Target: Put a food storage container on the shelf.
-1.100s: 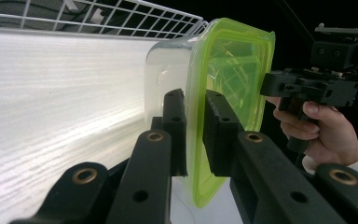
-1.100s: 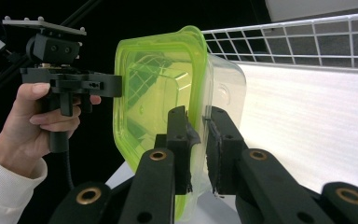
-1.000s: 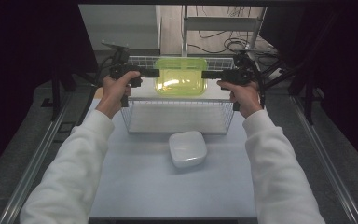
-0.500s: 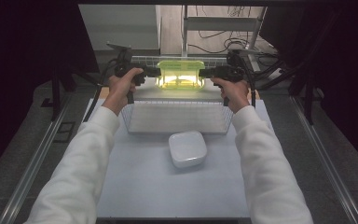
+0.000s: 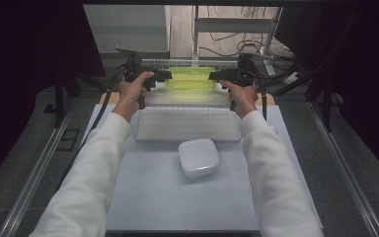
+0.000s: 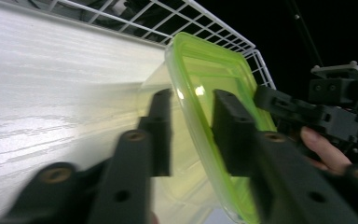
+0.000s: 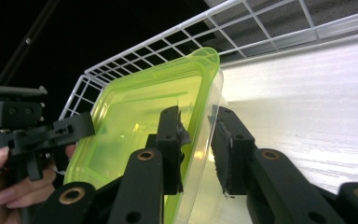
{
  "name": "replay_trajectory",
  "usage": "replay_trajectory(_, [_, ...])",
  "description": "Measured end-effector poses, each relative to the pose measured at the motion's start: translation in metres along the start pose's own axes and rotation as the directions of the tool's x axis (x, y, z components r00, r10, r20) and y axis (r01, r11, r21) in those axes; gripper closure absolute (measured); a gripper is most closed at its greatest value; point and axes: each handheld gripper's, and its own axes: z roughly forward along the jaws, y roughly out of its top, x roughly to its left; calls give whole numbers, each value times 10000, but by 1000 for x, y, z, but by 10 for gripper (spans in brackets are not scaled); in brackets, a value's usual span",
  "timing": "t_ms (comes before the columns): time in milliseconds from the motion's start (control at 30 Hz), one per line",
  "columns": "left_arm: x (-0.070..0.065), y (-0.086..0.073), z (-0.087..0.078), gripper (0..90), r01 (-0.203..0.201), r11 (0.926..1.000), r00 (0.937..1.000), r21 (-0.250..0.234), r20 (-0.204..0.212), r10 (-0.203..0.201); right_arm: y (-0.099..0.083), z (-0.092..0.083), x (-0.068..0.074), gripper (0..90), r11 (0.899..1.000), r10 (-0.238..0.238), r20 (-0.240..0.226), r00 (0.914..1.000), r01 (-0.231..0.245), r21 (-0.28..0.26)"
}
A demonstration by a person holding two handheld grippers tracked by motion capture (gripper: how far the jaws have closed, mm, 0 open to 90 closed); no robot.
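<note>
— Behind the white wire basket, what's hard to see?
— The green-lidded container at the far end; its clear tub is half hidden by mesh.
— Shapes?
— A rounded square white bowl sits near; the lid is glossy plastic.
— The 2 grippers?
— Left gripper and right gripper straddle the rim, jaws just opened, pads apart. Earlier the container was higher.
</note>
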Motion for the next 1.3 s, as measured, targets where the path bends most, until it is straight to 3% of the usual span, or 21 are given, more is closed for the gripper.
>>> replay_trajectory(33, [0,0,1,603,-8,10000,10000,-47,6,8,0,0,0,652,10000,0,0,10000,0,0])
replay_trajectory(67, [-1,-1,0,446,-147,9994,9998,-317,-149,142,-2,0,-2,551,9989,431,-330,9985,-437,-162])
replay_trajectory(100, [-1,-1,0,400,-147,9994,9998,-317,-149,142,-2,0,-2,551,9989,431,-330,9985,-437,-162])
replay_trajectory(233, [-11,-3,-8,274,-802,9924,9967,-928,-206,786,-6,-8,5,337,9954,236,-190,9995,-252,-919])
replay_trajectory(267, [-11,-3,-8,254,-802,9924,9967,-928,-206,786,-6,-8,5,337,9954,236,-190,9995,-252,-919])
replay_trajectory(333, [-14,-4,-14,228,-1052,9879,9944,-1142,-225,1032,-11,-17,15,281,9862,-367,442,9984,433,-1596])
replay_trajectory(400, [-19,-6,-19,222,-1329,9823,9910,-1319,-308,1299,-12,-19,17,273,9842,-471,544,9974,556,-1678])
replay_trajectory(500, [-30,-13,-30,201,-1793,9728,9837,-1467,-402,1753,-19,-33,25,249,9719,-1156,892,9893,1312,-1955])
replay_trajectory(600, [-36,-21,-36,196,-2050,9668,9787,-1523,-455,2004,-25,-44,28,250,9662,-1595,709,9846,1704,-1933])
replay_trajectory(667, [-38,-33,-42,193,-2389,9609,9706,-1397,-636,2321,-28,-49,28,253,9636,-1850,629,9807,1936,-1846])
replay_trajectory(700, [-39,-42,-47,190,-2643,9554,9637,-1315,-760,2561,-36,-59,28,258,9509,-2491,825,9650,2599,-1681])
replay_trajectory(733, [-39,-48,-51,191,-2841,9497,9576,-1316,-884,2742,-39,-62,27,258,9460,-2701,831,9592,2805,-1626])
replay_trajectory(767, [-39,-48,-51,193,-2841,9497,9576,-1316,-884,2742,-44,-67,26,258,9436,-2867,737,9552,2949,-1505])
replay_trajectory(833, [-39,-60,-59,193,-3099,9428,9492,-1225,-979,2992,-49,-72,24,257,9421,-2986,610,9524,3044,-1404])
replay_trajectory(867, [-37,-72,-66,193,-3262,9387,9435,-1114,-1003,3159,-61,-83,19,257,9360,-3296,339,9435,3312,-1193])
replay_trajectory(967, [-34,-86,-74,195,-3417,9348,9380,-964,-958,3330,-71,-92,13,257,9324,-3460,164,9381,3458,-1049])
replay_trajectory(1000, [-34,-93,-77,199,-3515,9322,9342,-866,-971,3432,-84,-102,5,257,9278,-3629,34,9318,3616,-915])
replay_trajectory(1167, [-31,-128,-88,208,-3956,9170,9148,-515,-1108,3884,-105,-115,-12,258,9207,-3856,3,9227,3847,-659])
replay_trajectory(1200, [-30,-140,-90,211,-4101,9112,9080,-392,-1115,4039,-116,-120,-20,258,9182,-3936,9,9193,3931,-490])
replay_trajectory(1233, [-30,-140,-90,211,-4101,9112,9080,-392,-1115,4039,-116,-120,-20,258,9182,-3936,9,9193,3931,-490])
replay_trajectory(1300, [-28,-155,-93,213,-4289,9030,8973,-238,-1267,4229,-126,-123,-27,259,9185,-3939,-13,9191,3936,-374])
